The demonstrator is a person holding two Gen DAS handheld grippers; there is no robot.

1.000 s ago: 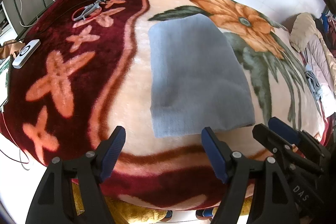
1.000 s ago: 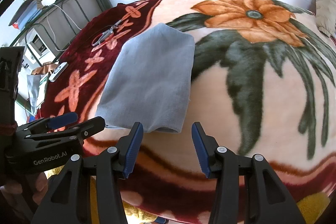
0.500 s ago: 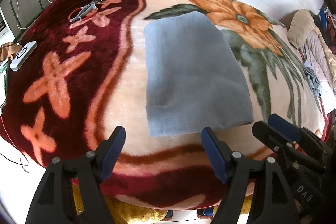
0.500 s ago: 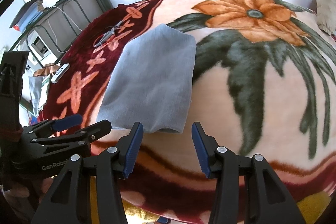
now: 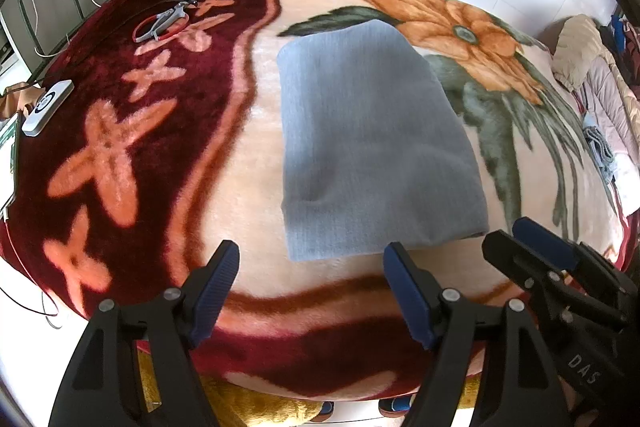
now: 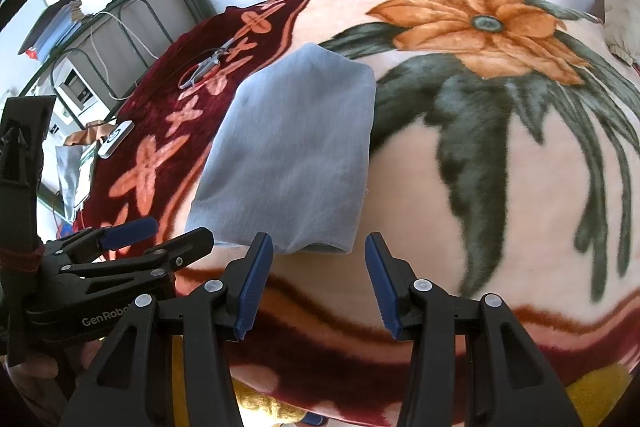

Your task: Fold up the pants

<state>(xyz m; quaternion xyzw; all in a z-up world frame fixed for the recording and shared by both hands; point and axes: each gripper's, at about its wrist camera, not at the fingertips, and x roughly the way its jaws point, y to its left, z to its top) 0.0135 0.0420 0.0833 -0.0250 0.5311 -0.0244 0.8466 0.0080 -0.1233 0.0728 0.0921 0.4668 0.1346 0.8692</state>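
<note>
The gray pants [image 5: 372,155] lie folded flat on the flowery blanket [image 5: 256,155]. The left gripper [image 5: 310,271] and right gripper [image 6: 318,265] both hang released, seemingly just short of the pants' near edge.

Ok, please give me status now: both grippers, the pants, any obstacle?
Left gripper open, empty. Right gripper open, empty. Grey pants folded flat on blanket. Scissors far off, nothing blocking.
</note>
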